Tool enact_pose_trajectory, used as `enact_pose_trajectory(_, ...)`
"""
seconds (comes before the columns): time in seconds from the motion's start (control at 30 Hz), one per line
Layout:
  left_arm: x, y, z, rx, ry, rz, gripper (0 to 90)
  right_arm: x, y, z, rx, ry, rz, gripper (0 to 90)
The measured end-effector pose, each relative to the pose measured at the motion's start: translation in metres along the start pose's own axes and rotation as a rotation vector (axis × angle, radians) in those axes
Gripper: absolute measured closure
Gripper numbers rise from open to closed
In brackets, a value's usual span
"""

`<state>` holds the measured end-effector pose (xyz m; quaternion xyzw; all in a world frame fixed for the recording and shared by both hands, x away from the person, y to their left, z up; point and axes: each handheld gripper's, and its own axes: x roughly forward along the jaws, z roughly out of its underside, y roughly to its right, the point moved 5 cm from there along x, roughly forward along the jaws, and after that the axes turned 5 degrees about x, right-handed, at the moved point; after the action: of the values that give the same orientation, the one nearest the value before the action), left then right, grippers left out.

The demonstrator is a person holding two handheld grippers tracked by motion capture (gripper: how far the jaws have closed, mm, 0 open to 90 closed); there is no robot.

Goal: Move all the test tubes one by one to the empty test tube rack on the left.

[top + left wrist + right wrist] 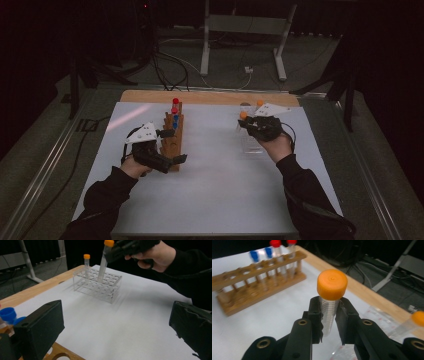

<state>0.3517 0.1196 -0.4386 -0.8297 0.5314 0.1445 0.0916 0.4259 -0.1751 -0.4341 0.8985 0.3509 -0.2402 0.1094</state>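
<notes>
Right gripper (329,322) is clamped on an orange-capped tube (331,297), its two black jaws pressing the graduated clear body just below the cap. In the left gripper view the tube (103,261) hangs tilted above the clear rack (97,285), its lower end among the rack's top holes; whether it touches the rack cannot be told. A second orange-capped tube (86,262) stands upright in a far corner hole of that rack. In the high view the right gripper (260,126) sits over the rack at the right rear of the white worktop (215,190).

Left gripper (167,147) rests beside the wooden rack (172,142) on the left, jaws spread wide with nothing between them. The wooden rack carries blue-capped tubes (260,255) and red-capped tubes (283,243).
</notes>
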Motion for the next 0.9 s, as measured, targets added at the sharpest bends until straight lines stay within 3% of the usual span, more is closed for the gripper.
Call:
enact_pose_trajectory(0.47,0.012,0.012,-0.002,0.010,-0.043,0.032,0.6,-0.003,-0.055,0.028,-0.060,-0.050,-0.128,75.1)
enact_pose_trajectory(0.9,0.031,0.033,-0.003,0.045,-0.080,0.111,0.6,0.001,-0.095,0.048,-0.091,-0.097,-0.236,75.1)
